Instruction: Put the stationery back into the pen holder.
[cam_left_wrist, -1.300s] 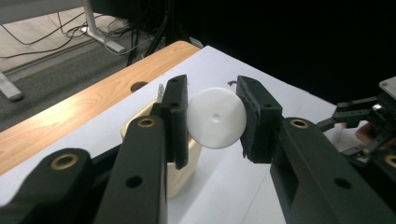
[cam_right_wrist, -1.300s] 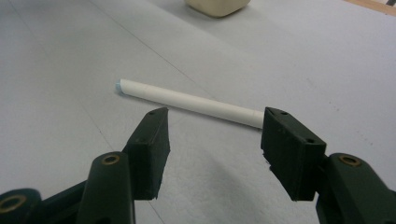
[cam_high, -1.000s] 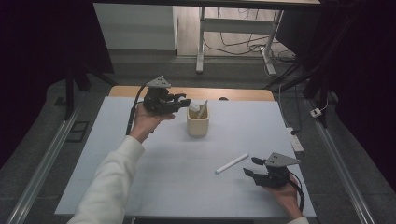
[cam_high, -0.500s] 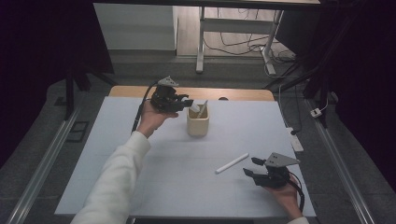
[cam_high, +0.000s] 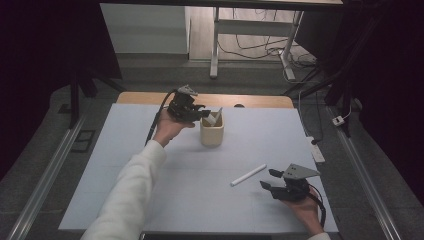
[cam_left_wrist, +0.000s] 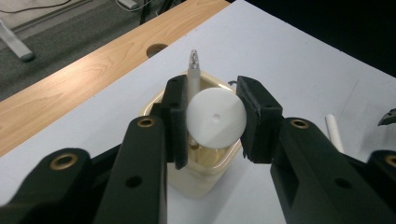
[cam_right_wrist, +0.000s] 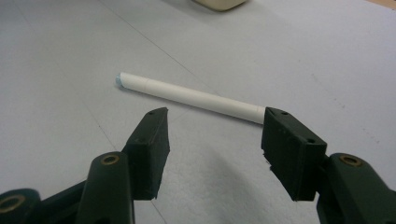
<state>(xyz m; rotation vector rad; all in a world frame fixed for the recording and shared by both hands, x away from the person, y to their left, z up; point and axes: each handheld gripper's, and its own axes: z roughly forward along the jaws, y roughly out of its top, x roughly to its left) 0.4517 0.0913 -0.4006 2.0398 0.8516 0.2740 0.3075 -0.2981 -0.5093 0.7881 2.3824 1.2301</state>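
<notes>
The cup (cam_left_wrist: 205, 172) looks like smooth, shiny cream plastic. The white pen (cam_left_wrist: 215, 119) held over it is smooth plastic too, and so is the pen on the mat (cam_right_wrist: 191, 96). The mat (cam_high: 150, 175) is pale and matt. The table edge (cam_left_wrist: 70, 88) is light wood. The black jaw pads look dull and rubbery.

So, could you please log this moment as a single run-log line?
left gripper: shut on white marker over cream cup | right gripper: open by second marker on mat
</notes>
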